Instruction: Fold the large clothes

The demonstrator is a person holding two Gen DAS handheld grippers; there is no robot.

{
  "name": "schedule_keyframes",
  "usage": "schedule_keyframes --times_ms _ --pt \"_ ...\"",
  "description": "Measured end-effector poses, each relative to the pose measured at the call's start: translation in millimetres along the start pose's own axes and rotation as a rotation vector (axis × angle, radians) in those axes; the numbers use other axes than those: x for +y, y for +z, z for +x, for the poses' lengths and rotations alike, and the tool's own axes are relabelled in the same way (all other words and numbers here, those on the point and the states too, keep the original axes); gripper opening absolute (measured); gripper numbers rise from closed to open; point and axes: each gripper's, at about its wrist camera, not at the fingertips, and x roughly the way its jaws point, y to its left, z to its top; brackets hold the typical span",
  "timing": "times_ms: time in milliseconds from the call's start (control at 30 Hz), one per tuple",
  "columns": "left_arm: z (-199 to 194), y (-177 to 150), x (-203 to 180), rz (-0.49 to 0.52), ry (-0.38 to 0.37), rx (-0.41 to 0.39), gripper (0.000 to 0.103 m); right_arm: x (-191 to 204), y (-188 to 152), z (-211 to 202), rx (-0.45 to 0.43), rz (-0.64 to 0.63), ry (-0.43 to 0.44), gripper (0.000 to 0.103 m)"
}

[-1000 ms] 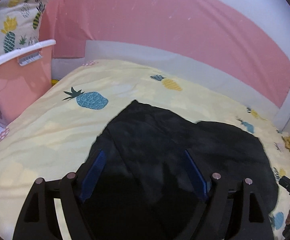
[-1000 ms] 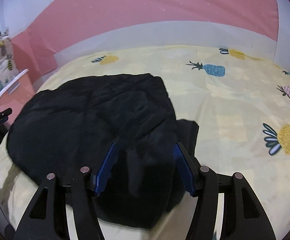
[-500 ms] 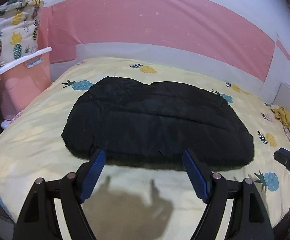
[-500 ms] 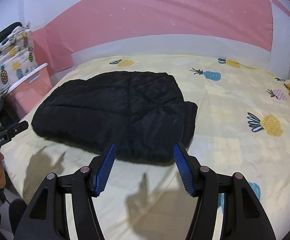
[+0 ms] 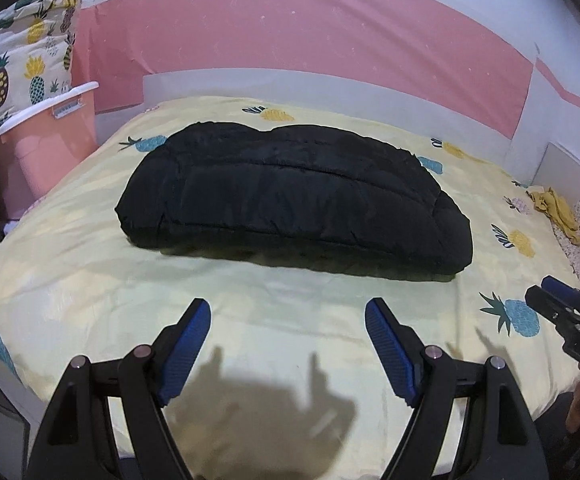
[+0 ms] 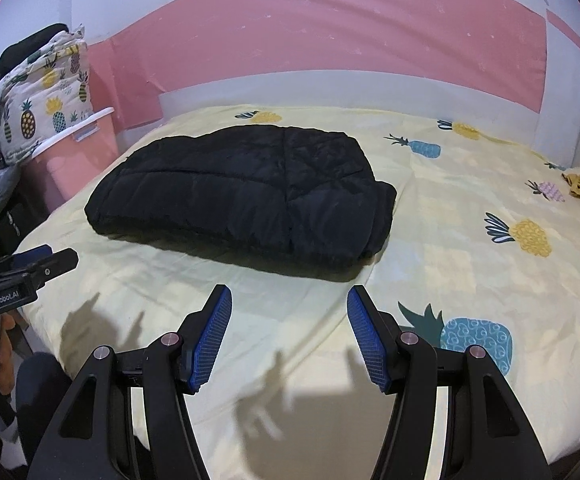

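Grippers tilt downward over the near part of the bed (image 5: 90, 280), side by side: the left gripper (image 5: 288, 312) and the right gripper (image 6: 288, 300) both have their jaws released, gripping nothing. Bare yellow sheet lies beneath and ahead of them, with open sheet to the right of the folded black jacket (image 5: 290, 200). That jacket rests flat mid-bed, beyond both jaws and clear of them, the pink bin (image 5: 50, 136) left of it.

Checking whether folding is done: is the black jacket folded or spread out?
Folded: the black jacket lies as a compact, thick bundle with stacked layers at its right edge.
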Motion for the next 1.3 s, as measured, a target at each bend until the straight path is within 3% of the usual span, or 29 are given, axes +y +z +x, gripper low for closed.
schedule_keyframes --times_ms 1300 --pt "11.8 -15.1 0.2 -0.046 0.018 0.054 0.081 21.2 -13.4 12.9 0.057 -0.024 -0.012 0.060"
